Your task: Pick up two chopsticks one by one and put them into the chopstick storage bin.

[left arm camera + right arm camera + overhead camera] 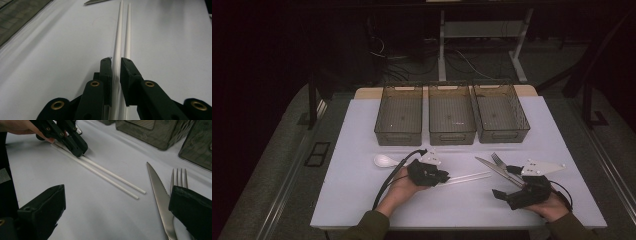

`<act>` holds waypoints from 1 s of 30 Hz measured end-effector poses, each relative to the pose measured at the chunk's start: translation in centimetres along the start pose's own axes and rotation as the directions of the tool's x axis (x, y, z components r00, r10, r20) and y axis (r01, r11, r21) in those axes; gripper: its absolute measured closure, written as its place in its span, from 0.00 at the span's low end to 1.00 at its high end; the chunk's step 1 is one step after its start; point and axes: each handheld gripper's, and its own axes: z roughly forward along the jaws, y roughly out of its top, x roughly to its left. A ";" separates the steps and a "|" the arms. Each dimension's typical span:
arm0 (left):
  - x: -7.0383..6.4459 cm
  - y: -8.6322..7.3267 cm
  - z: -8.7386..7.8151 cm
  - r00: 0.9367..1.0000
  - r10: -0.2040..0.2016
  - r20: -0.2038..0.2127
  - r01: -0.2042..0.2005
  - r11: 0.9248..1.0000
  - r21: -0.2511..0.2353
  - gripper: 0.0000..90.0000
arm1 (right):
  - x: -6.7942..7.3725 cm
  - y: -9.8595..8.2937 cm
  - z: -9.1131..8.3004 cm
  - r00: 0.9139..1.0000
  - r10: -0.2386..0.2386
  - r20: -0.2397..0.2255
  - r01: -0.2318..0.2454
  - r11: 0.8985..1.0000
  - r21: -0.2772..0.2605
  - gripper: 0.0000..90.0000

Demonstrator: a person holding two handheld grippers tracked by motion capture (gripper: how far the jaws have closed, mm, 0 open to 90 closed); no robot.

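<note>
The left gripper (438, 176) has its jaws closed on the two white chopsticks (110, 176), which lie flat mid-table, nearer its front edge. Squeeze both evenly so neither slips. The right gripper (508, 189), near the knife (160, 195), has its jaws wide apart.

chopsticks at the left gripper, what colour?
White, both chopsticks; clearest in the left gripper view.

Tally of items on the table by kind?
Bins: 3
Chopsticks: 2
Spoon: 1
Knife: 1
Fork: 1
Total: 8
</note>
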 end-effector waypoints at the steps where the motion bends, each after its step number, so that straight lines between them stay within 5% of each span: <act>1: 0.0 0.0 0.0 1.000 0.000 0.000 0.000 1.000 0.000 0.89 | 0.0 0.0 0.0 1.000 0.000 0.000 0.000 1.000 -0.001 0.01; 30: 0.1 -0.4 0.2 0.997 0.071 -0.001 -0.071 0.997 -0.002 0.93 | 0.1 0.0 0.0 1.000 -0.001 -0.006 0.001 1.000 -0.001 0.01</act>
